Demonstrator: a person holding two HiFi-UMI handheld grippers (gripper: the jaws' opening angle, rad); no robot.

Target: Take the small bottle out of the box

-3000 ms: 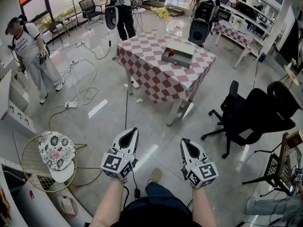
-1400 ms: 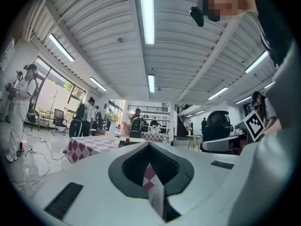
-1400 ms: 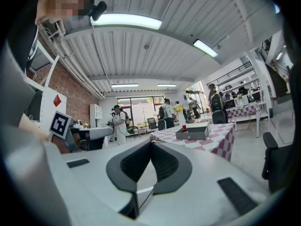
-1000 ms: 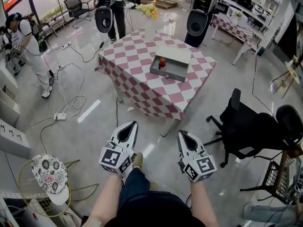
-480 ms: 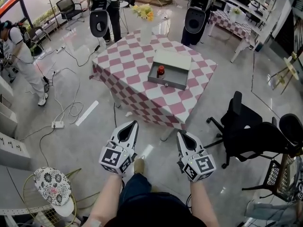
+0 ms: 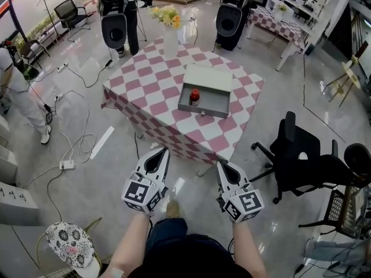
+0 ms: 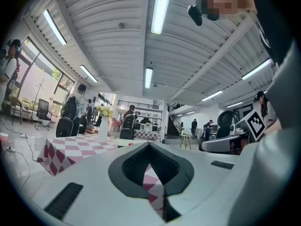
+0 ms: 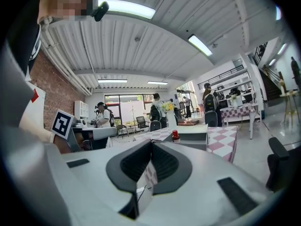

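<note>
A small bottle (image 6: pixel 195 97) with a red cap stands upright inside an open grey box (image 6: pixel 215 81) on a table with a pink-and-white checked cloth (image 6: pixel 145 91). Both grippers are held low in front of me, over the floor and well short of the table. My left gripper (image 6: pixel 164 150) is shut with nothing in it, and my right gripper (image 6: pixel 220 164) is shut and empty too. In the right gripper view the bottle (image 8: pixel 175 135) and the box (image 8: pixel 194 134) show beyond the closed jaw tips (image 8: pixel 151 141). The left gripper view looks past its closed tips (image 7: pixel 149 144) at the checked cloth (image 7: pixel 70 150).
A white vase of yellow flowers (image 6: pixel 168 38) stands at the table's far side. A black office chair (image 6: pixel 301 155) is right of the table. Cables and a power strip (image 6: pixel 66 164) lie on the floor at left. People stand behind and to the left.
The table with the box and bottle has come closer and lower in the head view as I walk toward it. Both grippers keep their place, still shut.
</note>
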